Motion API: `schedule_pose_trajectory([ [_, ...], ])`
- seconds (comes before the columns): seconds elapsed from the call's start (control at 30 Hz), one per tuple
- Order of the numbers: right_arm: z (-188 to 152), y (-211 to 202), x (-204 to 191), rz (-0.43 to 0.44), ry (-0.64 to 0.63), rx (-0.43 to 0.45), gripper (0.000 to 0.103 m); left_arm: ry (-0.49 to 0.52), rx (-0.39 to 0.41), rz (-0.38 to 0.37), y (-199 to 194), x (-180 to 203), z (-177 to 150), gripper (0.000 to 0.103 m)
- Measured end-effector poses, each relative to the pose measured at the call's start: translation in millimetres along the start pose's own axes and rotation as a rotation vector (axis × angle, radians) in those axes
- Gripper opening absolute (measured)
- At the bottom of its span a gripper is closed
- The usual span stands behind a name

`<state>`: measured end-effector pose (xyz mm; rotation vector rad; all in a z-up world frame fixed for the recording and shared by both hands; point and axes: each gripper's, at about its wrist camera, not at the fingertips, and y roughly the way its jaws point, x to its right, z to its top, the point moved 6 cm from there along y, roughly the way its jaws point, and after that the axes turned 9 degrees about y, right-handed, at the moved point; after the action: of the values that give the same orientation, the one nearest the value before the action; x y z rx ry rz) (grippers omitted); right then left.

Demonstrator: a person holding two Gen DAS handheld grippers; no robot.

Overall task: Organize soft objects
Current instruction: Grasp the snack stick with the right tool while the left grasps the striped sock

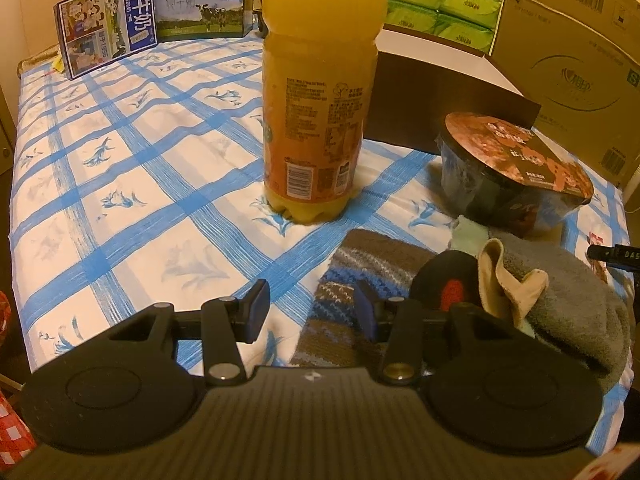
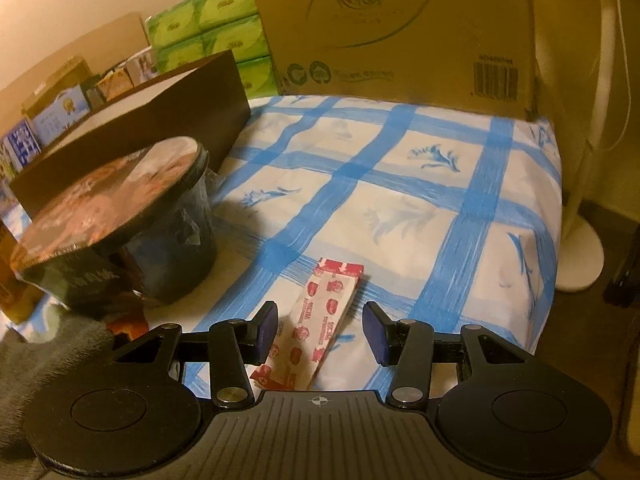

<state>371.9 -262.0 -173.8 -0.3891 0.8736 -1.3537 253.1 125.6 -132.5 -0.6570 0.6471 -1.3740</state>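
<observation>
A heap of soft items lies at the near right in the left wrist view: a brown-and-blue striped knit piece (image 1: 360, 276), a black piece with a red patch (image 1: 448, 280), a beige piece (image 1: 500, 280) and a grey fleece piece (image 1: 572, 312). My left gripper (image 1: 314, 310) is open above the cloth-covered table, its right finger over the striped knit's edge, nothing between the pads. In the right wrist view my right gripper (image 2: 320, 330) is open, its fingers either side of a flat red-and-white packet (image 2: 316, 328) without pressing it. The grey fleece (image 2: 44, 360) shows at the left.
An orange drink bottle (image 1: 320, 92) stands mid-table. A black noodle bowl (image 1: 516, 168) (image 2: 120, 216) sits beside a dark open box (image 1: 444, 96) (image 2: 132, 120). Milk cartons (image 1: 104, 24), green tissue packs (image 1: 440, 12) and a cardboard box (image 2: 392, 28) line the back. A white stand base (image 2: 580, 256) is beyond the right table edge.
</observation>
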Motion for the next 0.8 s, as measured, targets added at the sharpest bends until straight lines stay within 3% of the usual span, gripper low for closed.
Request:
schedule_pose_trajectory([
  [0.17, -8.8, 4.9, -14.2, -0.073, -0.127, 0.02, 0.045, 0.003, -0.009, -0.007, 3.2, 2.3, -2.2, 0.042],
  [0.3, -12.4, 5.6, -20.6, -0.075, -0.17, 0.027, 0.032, 0.009, -0.009, -0.016, 3.6, 3.8, -3.5, 0.043],
  [0.43, -15.1, 3.6, -23.3, -0.059, -0.182, 0.021, 0.028, 0.019, -0.005, -0.04, 3.2, 5.6, -3.9, 0.043],
  [0.57, -19.4, -4.3, -24.5, -0.019, -0.164, 0.0, 0.022, 0.038, -0.004, -0.076, 3.1, 9.0, -5.0, 0.049],
  [0.8, -29.4, -13.0, -27.1, 0.013, -0.144, -0.027, 0.022, 0.054, -0.025, -0.188, 10.1, 18.4, -10.6, 0.066],
])
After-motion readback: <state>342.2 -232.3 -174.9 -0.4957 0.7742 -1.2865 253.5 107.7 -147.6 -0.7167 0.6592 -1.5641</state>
